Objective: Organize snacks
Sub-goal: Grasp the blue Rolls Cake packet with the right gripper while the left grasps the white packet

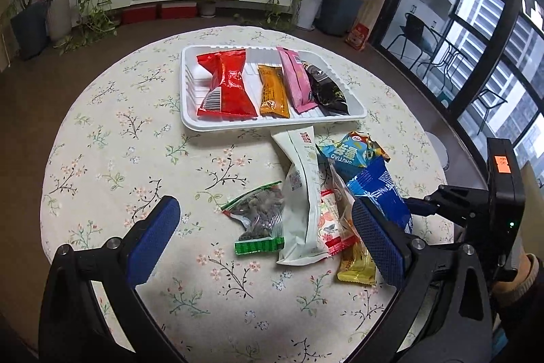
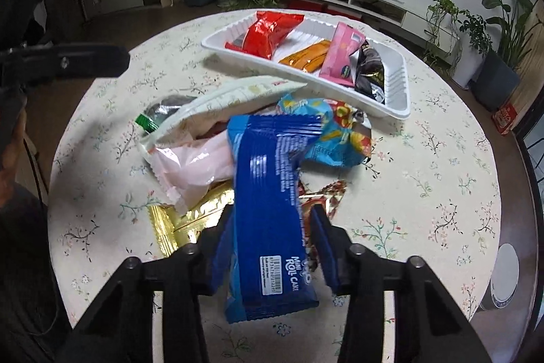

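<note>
My right gripper (image 2: 272, 220) is shut on a blue roll cake packet (image 2: 268, 179), a pad on each long side, at the near edge of a snack pile. In the left wrist view that blue roll cake packet (image 1: 377, 193) rises at the pile's right end. My left gripper (image 1: 265, 206) is open wide above the pile, with nothing between its fingers. Under it lie a clear green-edged packet (image 1: 258, 220) and a long white bag (image 1: 302, 193). The white tray (image 1: 272, 123) behind holds red (image 1: 227, 84), orange (image 1: 272, 91), pink (image 1: 295, 77) and black (image 1: 326, 91) packets.
The pile also has a light-blue chips packet (image 2: 329, 135), a pale pink packet (image 2: 193, 165), a gold packet (image 2: 190, 216) and a red-patterned wrapper (image 2: 323, 193). The round table's floral cloth (image 2: 425, 193) shows bare to the right. A white stool (image 2: 506, 274) stands beyond the table edge.
</note>
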### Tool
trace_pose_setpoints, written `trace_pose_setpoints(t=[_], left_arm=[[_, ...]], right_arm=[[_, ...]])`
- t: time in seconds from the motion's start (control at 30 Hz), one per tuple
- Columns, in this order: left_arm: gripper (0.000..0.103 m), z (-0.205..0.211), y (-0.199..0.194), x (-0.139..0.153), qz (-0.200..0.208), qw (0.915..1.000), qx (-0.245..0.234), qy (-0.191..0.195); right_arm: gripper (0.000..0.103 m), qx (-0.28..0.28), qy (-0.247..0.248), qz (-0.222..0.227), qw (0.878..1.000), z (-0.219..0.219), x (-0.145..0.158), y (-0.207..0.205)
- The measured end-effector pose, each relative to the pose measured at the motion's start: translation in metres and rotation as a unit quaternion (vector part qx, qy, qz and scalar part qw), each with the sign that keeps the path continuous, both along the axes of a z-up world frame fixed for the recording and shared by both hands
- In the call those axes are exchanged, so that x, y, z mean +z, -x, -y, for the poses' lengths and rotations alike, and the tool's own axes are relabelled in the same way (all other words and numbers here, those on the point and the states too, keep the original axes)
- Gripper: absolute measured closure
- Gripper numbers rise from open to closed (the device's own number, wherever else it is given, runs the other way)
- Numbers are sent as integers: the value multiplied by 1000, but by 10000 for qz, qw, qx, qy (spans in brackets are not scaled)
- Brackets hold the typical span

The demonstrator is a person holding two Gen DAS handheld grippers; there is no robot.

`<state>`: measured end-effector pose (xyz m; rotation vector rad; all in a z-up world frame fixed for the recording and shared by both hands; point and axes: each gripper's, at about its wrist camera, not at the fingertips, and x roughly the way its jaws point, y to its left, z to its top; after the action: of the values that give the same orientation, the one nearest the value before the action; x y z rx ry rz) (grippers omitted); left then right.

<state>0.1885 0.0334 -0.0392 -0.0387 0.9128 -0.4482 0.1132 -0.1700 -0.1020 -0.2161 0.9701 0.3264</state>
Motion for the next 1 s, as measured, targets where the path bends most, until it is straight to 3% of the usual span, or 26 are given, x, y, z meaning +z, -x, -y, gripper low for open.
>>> trace_pose_setpoints(t=[0.2,0.43,0.7,0.77,0.83,1.0], left_arm=[[13,14,-12,-6,-153,9994,-252,-171],[13,38,-21,-9,-194,9974,-529,-442],[13,76,-47,-22,-423,9893,-843,-1115],[19,85,-56,-27,-479,9858,-889,-1342],[41,90,-64,-34,-626,9829,-928,-1465],[45,99,-85,-55,-921,9743,-979,-1809]], right_arm=[[71,-177,-333,0,9993,11,3,4],[72,-407,-1000,-67,9941,30,7,12],[72,-571,-1345,-93,9892,42,1,15],[73,-593,-1403,-104,9883,44,1,14],[73,-628,-1457,-125,9873,46,0,13],[73,-605,-1476,-129,9871,46,-1,13]])
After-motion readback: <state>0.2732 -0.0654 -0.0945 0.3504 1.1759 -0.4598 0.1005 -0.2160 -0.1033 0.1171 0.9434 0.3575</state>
